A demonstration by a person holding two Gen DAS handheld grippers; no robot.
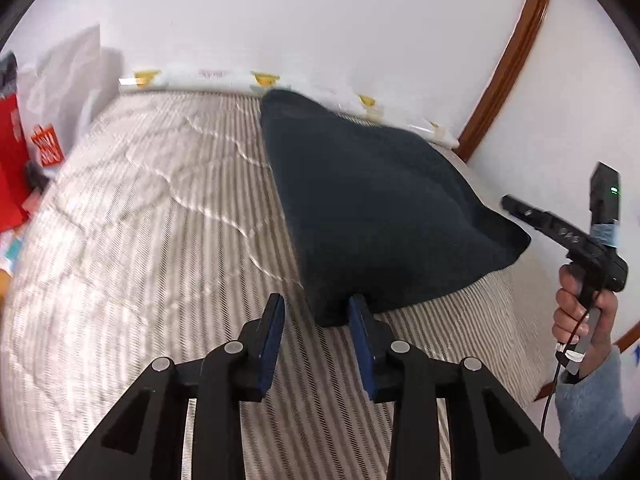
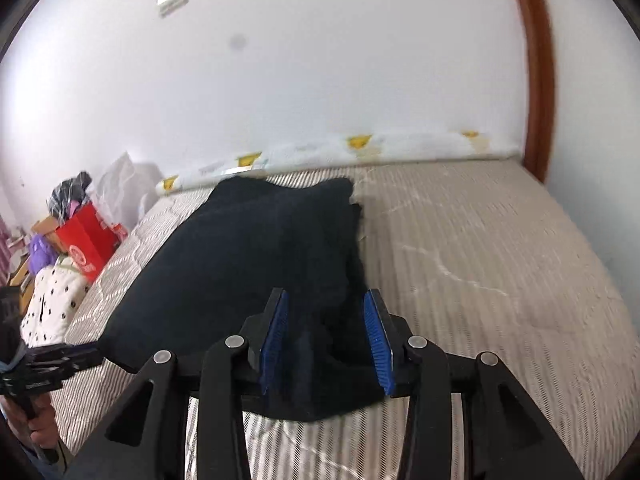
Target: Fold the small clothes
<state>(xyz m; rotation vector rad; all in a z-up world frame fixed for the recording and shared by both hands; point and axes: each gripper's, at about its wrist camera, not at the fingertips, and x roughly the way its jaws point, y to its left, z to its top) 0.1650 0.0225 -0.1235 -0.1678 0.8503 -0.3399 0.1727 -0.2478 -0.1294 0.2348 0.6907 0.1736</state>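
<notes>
A dark navy garment [image 1: 372, 204] lies spread on the striped mattress [image 1: 160, 208]; its far end reaches the wall. My left gripper [image 1: 318, 312] is open at the garment's near left corner, with the right finger touching the cloth edge. In the right wrist view the same garment [image 2: 248, 252] runs from the wall down between the fingers. My right gripper [image 2: 326, 320] is open, and the garment's near right corner lies between its blue pads [image 2: 378, 340]. The right gripper's body also shows in the left wrist view [image 1: 576, 236], held in a hand.
A rolled white pad with yellow prints [image 2: 360, 148] lies along the wall. Red bags [image 1: 12, 152], a white plastic bag [image 1: 68, 80] and a spotted cloth [image 2: 52, 300] sit off the mattress's left side. A brown door frame [image 2: 538, 80] stands at the right.
</notes>
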